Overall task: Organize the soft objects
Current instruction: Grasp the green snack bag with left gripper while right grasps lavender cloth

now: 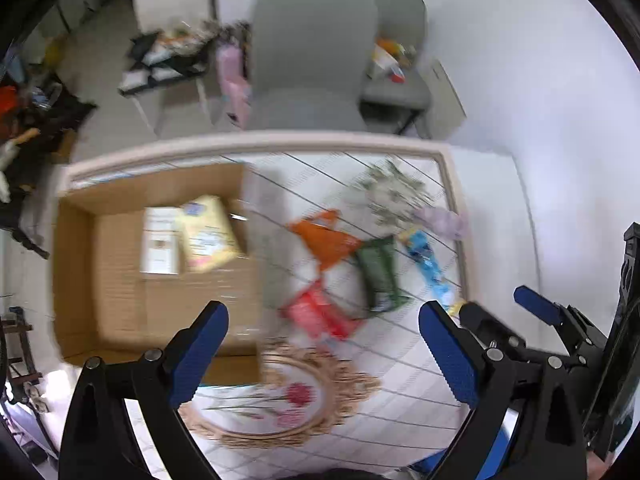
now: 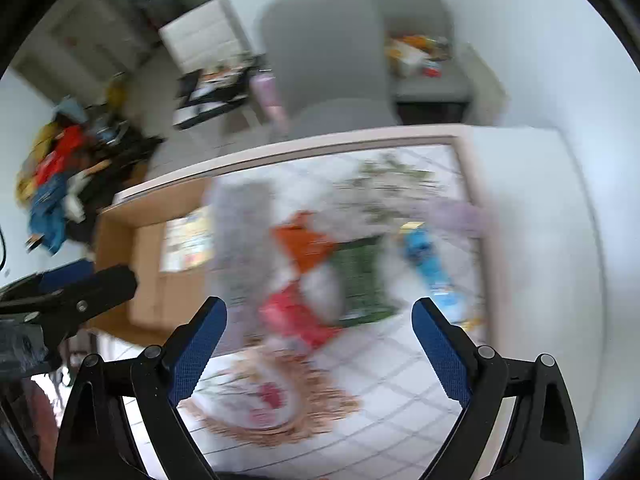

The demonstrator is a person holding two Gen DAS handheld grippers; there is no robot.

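Behind your table (image 1: 448, 148) stand two grey chairs (image 1: 316, 52) against a white wall, the farther one carrying a small heap of clutter; off to the left is a dark pile of clothes and bags (image 2: 60, 168).

Both views are smeared by motion, so fine detail is lost. On the left of the white, line-patterned tabletop sits your open cardboard box (image 1: 120, 280), and inside it lie a yellow packet (image 1: 208, 236) partly over a white sheet or card (image 1: 160, 240).

Just right of the box a grey, blurred shape stands up along its wall; you cannot tell what it is. Next come the soft packets, loose on the table: an orange pouch (image 1: 326, 240), a red packet (image 1: 316, 312) nearer you, a green packet (image 1: 380, 276) beside them, then a blue packet (image 1: 426, 260) near the right rim. Behind these lies a pale cloth with a green leaf print (image 1: 390, 192) and a lilac item (image 1: 444, 216) touching its right side.

Closest to you is a round placemat with a gold lace edge and pink flowers (image 1: 276, 392).

Your left gripper (image 1: 324, 356) hovers over the placemat with its blue pads spread wide, pinching nothing. Your right gripper (image 2: 320, 352) is likewise spread wide and empty, above the placemat and red packet.
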